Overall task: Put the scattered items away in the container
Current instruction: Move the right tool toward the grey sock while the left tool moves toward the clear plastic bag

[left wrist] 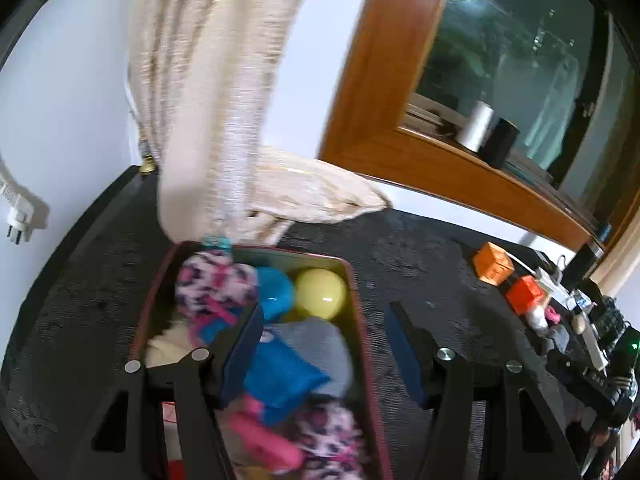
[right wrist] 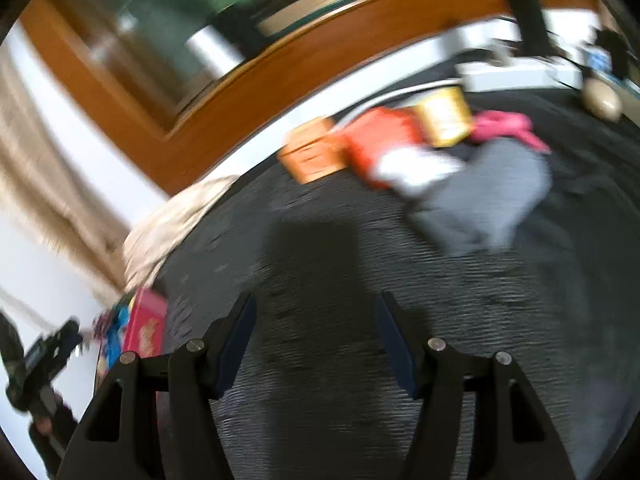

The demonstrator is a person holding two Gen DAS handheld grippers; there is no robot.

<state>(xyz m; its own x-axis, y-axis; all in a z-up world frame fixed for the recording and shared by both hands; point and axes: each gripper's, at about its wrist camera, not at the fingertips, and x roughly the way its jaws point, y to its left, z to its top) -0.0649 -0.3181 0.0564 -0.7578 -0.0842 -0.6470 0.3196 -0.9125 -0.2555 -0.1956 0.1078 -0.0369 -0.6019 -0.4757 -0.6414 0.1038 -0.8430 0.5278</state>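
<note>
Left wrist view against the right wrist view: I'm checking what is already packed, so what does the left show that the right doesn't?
Only the left wrist view looks down into the container: a yellow ball, a blue ball, a blue pouch and pink patterned cloth, with the left gripper open above them.

Only the right wrist view shows the grey cloth, the pink cloth and the yellow box, with the right gripper open and empty.

Both show the orange block, the red block and the dark table.

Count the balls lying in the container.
2: a yellow ball by the far end of the container, and a blue ball touching it on the left. Clothes may hide others.
</note>
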